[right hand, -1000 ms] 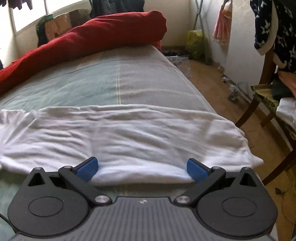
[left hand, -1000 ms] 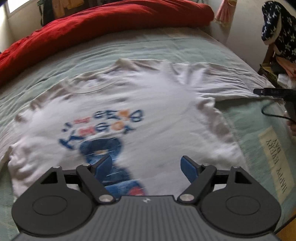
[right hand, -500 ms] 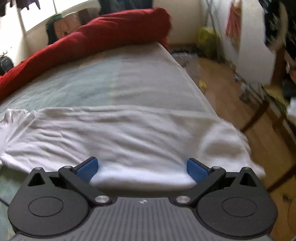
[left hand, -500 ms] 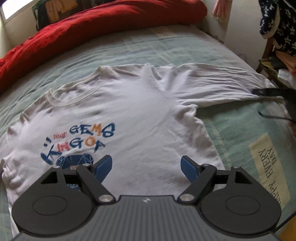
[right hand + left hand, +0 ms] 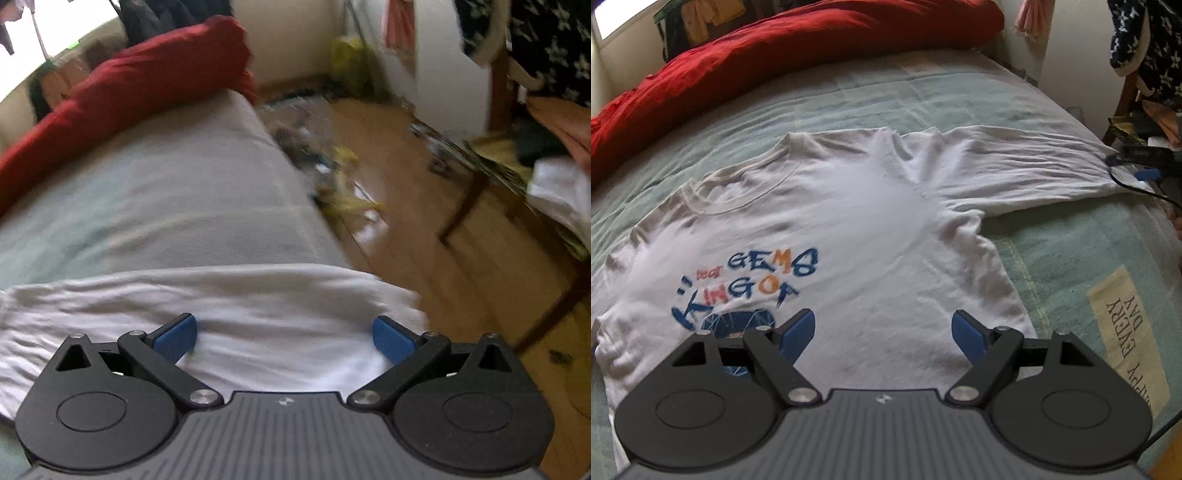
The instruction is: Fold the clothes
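Note:
A white T-shirt (image 5: pixel 849 221) with a blue and orange print lies flat, front up, on the pale green bed sheet (image 5: pixel 849 96). My left gripper (image 5: pixel 884 330) hovers open over its lower front, nothing between the blue pads. The shirt's long right sleeve (image 5: pixel 1034 166) stretches toward the bed's right edge. There the right gripper (image 5: pixel 1137 166) shows as a dark shape at the cuff. In the right wrist view the sleeve (image 5: pixel 236 314) lies under my right gripper (image 5: pixel 284 338), which is open, its blue pads apart above the cloth.
A red duvet (image 5: pixel 775 48) is heaped along the far side of the bed. A label with printed words (image 5: pixel 1123 332) lies on the sheet at right. Beyond the bed edge are a wooden floor (image 5: pixel 406 177) with litter, a chair (image 5: pixel 517 184) and hanging clothes (image 5: pixel 1145 37).
The left view shifted right over the shirt at first, then held still. The right gripper swung right along the sleeve toward the cuff and rolled, so more floor shows.

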Available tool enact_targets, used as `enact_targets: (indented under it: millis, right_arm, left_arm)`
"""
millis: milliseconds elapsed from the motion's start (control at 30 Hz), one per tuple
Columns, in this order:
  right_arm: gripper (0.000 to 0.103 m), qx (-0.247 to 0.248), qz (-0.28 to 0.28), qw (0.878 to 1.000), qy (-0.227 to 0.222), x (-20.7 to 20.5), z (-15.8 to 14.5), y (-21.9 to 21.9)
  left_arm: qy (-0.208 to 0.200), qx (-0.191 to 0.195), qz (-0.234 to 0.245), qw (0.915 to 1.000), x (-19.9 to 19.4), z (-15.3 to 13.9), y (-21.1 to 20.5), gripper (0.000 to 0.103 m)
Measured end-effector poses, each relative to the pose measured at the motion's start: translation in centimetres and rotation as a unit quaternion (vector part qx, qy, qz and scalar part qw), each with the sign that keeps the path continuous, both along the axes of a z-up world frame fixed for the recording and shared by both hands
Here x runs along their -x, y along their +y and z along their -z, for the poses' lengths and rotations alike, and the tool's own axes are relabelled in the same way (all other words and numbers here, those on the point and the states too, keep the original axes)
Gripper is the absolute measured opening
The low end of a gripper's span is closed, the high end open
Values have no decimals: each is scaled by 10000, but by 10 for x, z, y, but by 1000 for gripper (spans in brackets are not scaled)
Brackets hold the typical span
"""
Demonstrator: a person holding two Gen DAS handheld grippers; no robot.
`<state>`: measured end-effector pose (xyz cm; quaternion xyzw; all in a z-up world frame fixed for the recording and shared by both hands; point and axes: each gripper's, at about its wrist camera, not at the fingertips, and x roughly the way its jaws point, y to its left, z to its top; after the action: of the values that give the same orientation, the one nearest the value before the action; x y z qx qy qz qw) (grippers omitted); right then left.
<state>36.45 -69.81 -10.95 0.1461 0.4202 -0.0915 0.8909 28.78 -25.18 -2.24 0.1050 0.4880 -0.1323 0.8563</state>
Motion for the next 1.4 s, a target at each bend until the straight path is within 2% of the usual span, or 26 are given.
enact_targets:
  millis: [133,300,367,467,600,867,1000,1167,1400]
  right_arm:
    - [103,25,167,9997,-157,4,-20,6]
    - [103,-217,-695,9964,-432,-17,-27,61]
    - [103,45,-954,9947,-370,-19,-20,83]
    - [103,580,-1064,9924,-218,-9,-7,102]
    - [103,559,-974,9934,-212,16,-7,100]
    - [103,474,-1038,9921,-527,10,-31,109]
    - [103,468,-1142,9919,-293,7,-18,120]
    - [103,429,-965,9940,-280,20,-7,118]
    - [103,534,-922,9938,-315,17,-4,124]
  left_arm:
    - [125,77,-315,9994,-4,5,10,81]
    - [199,217,-687,9972,-12,15,14,81]
    - [238,201,-728,9969,-11,18,15,81]
    - [331,86,-634,9974,-7,24,14,81]
    - [396,-22,-534,9978,-2,27,12,82]
    - [374,-97,-360,9986,-6,25,-4,82]
    - [486,-119,-283,9983,-7,24,-10,82]
    - [576,-188,-161,9980,-11,22,-14,82]
    - [591,-131,-163,9980,-20,23,-23,82]
